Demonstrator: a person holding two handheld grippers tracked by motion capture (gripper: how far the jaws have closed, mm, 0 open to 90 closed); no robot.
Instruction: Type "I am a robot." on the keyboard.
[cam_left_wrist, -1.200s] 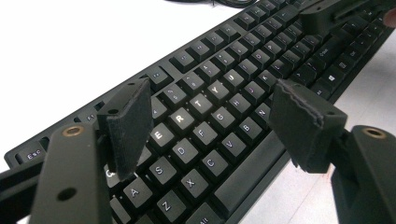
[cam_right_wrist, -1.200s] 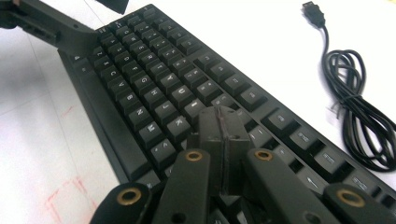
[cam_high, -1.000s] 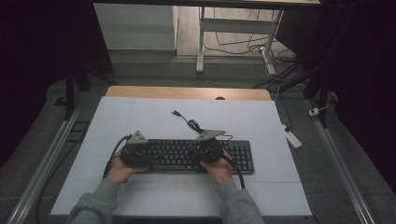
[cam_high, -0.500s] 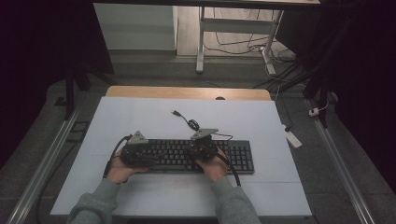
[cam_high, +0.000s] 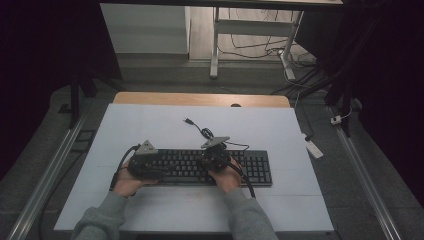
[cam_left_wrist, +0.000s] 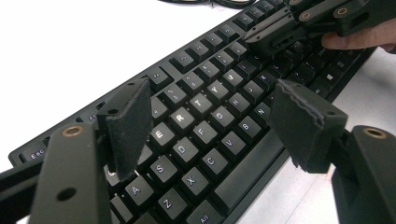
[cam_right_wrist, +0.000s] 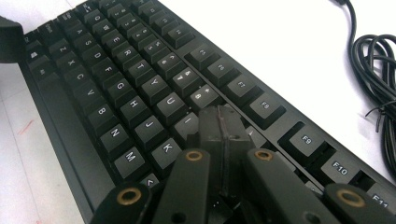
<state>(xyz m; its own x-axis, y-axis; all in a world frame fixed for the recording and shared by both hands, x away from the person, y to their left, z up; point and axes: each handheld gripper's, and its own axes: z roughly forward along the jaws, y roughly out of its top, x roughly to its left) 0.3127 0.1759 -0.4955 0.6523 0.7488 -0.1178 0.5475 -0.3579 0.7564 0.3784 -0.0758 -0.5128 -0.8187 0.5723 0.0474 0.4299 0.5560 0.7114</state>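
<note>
— Black plastic keyboard (cam_high: 210, 167) with white-lettered keys lies flat on the white table (cam_high: 150, 125), near the person's edge, its long side running left to right. What is being done to it?

— Typing with the tools, as I read it. The right gripper (cam_right_wrist: 219, 128) is clenched, jaws pressed together into one blunt tip with nothing between them, and that tip sits down among the keys just past the I and K keys. Whether it actually presses a key there I cannot tell; the tip hides it.

— And the other one?

— The left gripper (cam_left_wrist: 212, 116) is released, its jaws standing wide apart above the letter rows at the keyboard's left half, touching nothing. The right gripper (cam_left_wrist: 299, 28) shows beyond it, over the keys.

— So which step?

— Probably one key press in hand by the right tip. Next it would need a small lift straight up, then a short shift to the following key, kept centred so the blunt tip doesn't catch two caps at once.

— Anything else around?

— The keyboard's black cable (cam_high: 205, 132) lies coiled loosely on the table just behind it, plug end free.
</note>
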